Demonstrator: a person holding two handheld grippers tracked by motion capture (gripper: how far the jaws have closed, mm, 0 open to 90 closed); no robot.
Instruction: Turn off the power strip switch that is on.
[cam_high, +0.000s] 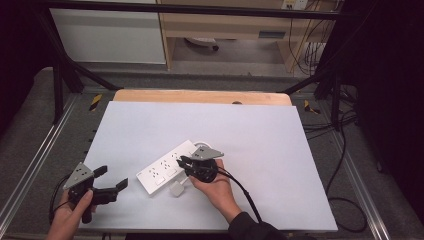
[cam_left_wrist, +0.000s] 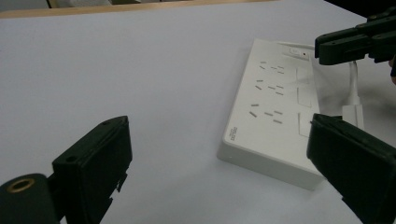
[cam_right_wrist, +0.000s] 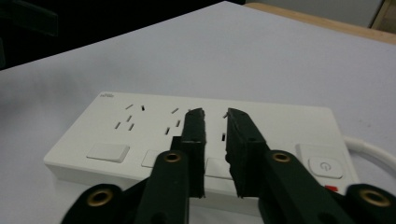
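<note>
Right gripper over the power strip, near centre of the table; left gripper parked wide open at the near left.

The strip lay on the white sheet, long axis running from near left to far right, cable end at the far right; your right gripper hung directly over its row of switches, jaws nearly together with a narrow gap and nothing between them; your right hand was plainly the nearer; your left gripper stood well apart to the left, jaws spread, empty. The right gripper view showed the power button and a red mark beside the right jaw; the left gripper view showed the strip's near end wall and the small white plug just beside it.
</note>
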